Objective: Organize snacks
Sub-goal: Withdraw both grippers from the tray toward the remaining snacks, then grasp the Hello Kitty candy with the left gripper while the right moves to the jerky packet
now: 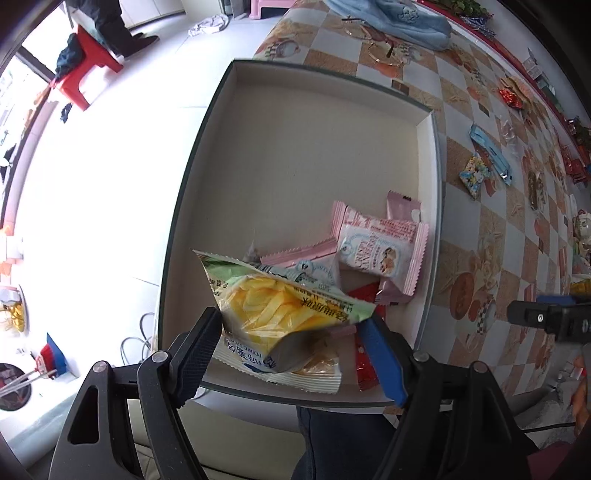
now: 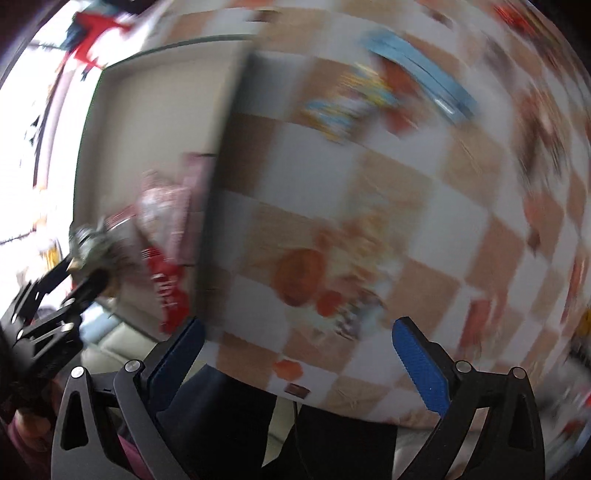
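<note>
A yellow-and-green chip bag (image 1: 280,314) hangs tilted between the fingers of my left gripper (image 1: 291,319), low over the near corner of a shallow white box (image 1: 295,147). The pads stand beside the bag without clearly pressing it, so the jaws read as open. Pink packets (image 1: 384,251) and a red packet (image 1: 365,365) lie in the box under and behind the bag. My right gripper (image 2: 299,324) is wide open and holds nothing, over the checked tablecloth (image 2: 332,192) just right of the box (image 2: 155,110). That view is heavily blurred.
Loose on the cloth to the right lie a colourful packet (image 1: 475,176), a long blue packet (image 1: 491,151) and a red sweet (image 1: 511,98). A blue cloth (image 1: 399,22) sits at the far end. The table's near edge and a person's leg are just below the box.
</note>
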`<control>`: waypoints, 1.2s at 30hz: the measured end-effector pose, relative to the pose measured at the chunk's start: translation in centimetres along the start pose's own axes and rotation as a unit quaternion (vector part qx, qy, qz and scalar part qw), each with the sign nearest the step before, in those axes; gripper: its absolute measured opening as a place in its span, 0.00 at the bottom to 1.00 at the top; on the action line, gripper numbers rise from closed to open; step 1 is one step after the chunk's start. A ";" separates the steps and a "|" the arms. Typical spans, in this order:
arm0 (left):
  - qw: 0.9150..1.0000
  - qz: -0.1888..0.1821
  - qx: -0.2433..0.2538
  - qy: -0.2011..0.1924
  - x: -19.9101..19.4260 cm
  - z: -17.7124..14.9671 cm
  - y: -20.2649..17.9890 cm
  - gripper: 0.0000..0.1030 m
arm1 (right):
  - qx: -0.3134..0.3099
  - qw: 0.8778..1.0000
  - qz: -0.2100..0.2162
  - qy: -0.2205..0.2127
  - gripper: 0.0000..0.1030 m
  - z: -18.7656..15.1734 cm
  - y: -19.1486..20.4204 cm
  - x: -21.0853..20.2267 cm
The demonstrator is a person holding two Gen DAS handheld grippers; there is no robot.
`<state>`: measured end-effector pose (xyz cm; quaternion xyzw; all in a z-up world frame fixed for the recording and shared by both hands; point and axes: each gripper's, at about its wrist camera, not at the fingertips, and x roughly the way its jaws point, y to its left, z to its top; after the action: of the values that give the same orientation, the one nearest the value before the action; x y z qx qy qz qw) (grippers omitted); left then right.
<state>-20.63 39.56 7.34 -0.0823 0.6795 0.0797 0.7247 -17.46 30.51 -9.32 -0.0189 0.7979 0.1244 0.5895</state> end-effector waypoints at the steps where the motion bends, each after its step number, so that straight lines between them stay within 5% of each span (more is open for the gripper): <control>1: 1.000 0.001 0.002 -0.002 -0.1 0.0 -0.2 0.78 | 0.016 1.000 0.005 0.002 0.99 -0.2 -1.0 0.2; 10: 0.998 0.000 0.055 -0.022 -2.0 1.3 -3.7 0.78 | 0.207 0.973 0.093 0.029 0.99 -3.9 -10.9 3.2; 22: 0.988 -0.041 0.151 0.004 -1.4 4.0 -14.7 0.78 | 0.256 0.959 0.116 0.033 0.99 -8.0 -15.1 5.0; 30: 0.968 0.048 0.246 -0.006 3.5 8.9 -22.6 0.78 | 0.271 0.955 0.114 0.025 0.99 -11.4 -18.1 5.7; 36: 0.963 0.076 0.259 0.023 7.6 11.3 -24.6 0.78 | 0.257 0.961 0.097 0.014 0.99 -12.9 -19.0 5.5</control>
<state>-3.59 18.19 0.72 0.1583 0.6975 -0.0458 0.6974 -27.88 9.88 -14.30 0.2092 0.8093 -0.0286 0.5481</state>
